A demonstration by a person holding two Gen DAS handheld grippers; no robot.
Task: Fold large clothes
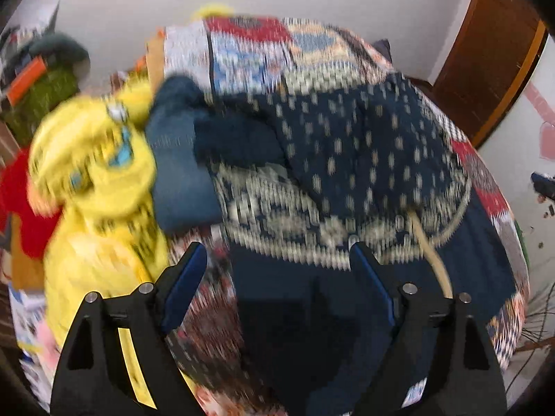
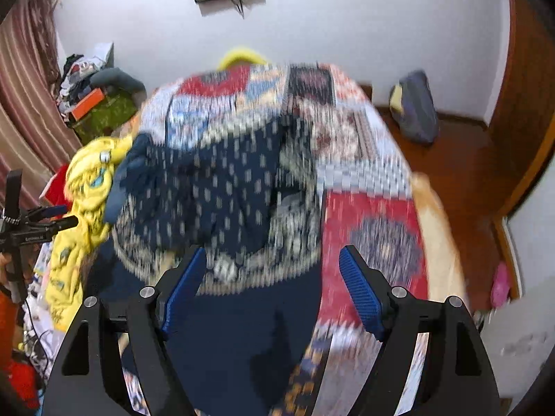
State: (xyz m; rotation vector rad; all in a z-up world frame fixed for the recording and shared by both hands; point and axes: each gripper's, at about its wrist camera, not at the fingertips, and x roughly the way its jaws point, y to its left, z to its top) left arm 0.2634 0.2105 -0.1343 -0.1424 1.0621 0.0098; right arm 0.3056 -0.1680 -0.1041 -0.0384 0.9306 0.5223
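A large navy garment (image 1: 364, 152) with pale dots and a cream patterned border lies bunched on a patchwork bedspread (image 1: 249, 55). The same navy garment (image 2: 222, 190) fills the middle of the right wrist view. My left gripper (image 1: 277, 253) hovers above the garment's plain navy part, jaws wide apart with nothing between the blue pads (image 1: 187, 277). My right gripper (image 2: 272, 260) stands open above the border, its pads (image 2: 360, 287) clear of the cloth. Both views are motion-blurred.
A yellow printed garment (image 1: 100, 180) and a teal cloth (image 1: 177, 159) lie at the bed's left. The bedspread (image 2: 374, 228) reaches right to the bed edge, with wooden floor and a dark bag (image 2: 416, 111) beyond. A black stand (image 2: 20, 228) is at left.
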